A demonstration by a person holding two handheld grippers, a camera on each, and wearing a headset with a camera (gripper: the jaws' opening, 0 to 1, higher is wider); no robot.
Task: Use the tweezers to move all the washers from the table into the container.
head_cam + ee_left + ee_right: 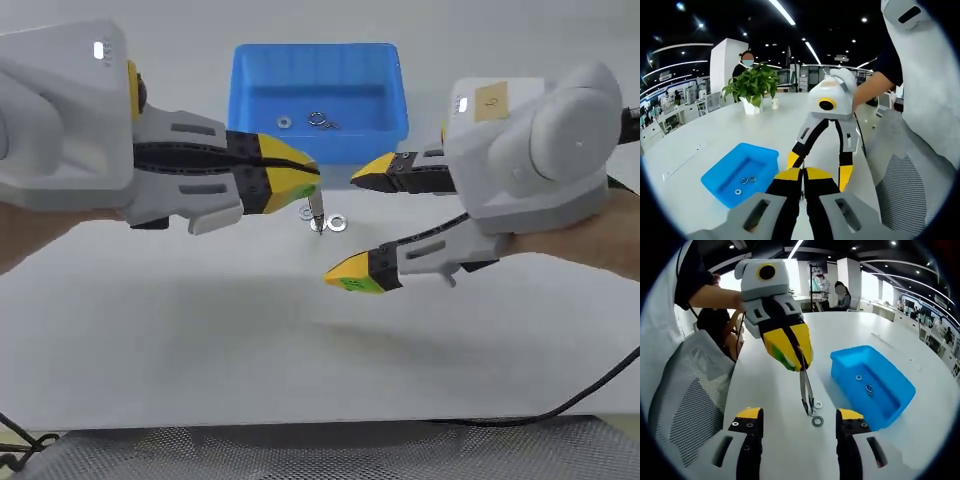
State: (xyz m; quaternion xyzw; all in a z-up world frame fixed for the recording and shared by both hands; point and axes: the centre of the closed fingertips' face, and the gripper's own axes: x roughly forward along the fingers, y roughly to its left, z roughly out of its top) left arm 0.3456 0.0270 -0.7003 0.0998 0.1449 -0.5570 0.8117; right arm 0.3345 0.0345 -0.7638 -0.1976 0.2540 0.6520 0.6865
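The left hand-held gripper (312, 178) has its yellow-tipped jaws pinched together on a thin pair of tweezers (316, 212). The tweezers point down at the table (200, 330) just in front of the blue container (320, 148). The tweezer tips are right at two loose washers (337, 222) lying side by side on the side of the container nearest the person; I honestly can't tell if the tips have actually got one. The right hand-held gripper (350, 225) comes in from the other side with its jaws spread wide apart and nothing in them. One jaw is close to the container's front wall and the other is further out from it, with the loose washers sitting between them. There are a few more washers inside the container, on its floor. The table is a big plain white surface that runs well past the container on every side. In the left gripper view, a potted plant (752, 85) stands on the table far beyond the container, next to a white pillar (727, 65). The room looks like an open-plan office with long ceiling light strips (782, 12) and a few people in the background. A grey mesh chair (690, 390) sits at the table edge on the person's side, away from the container.
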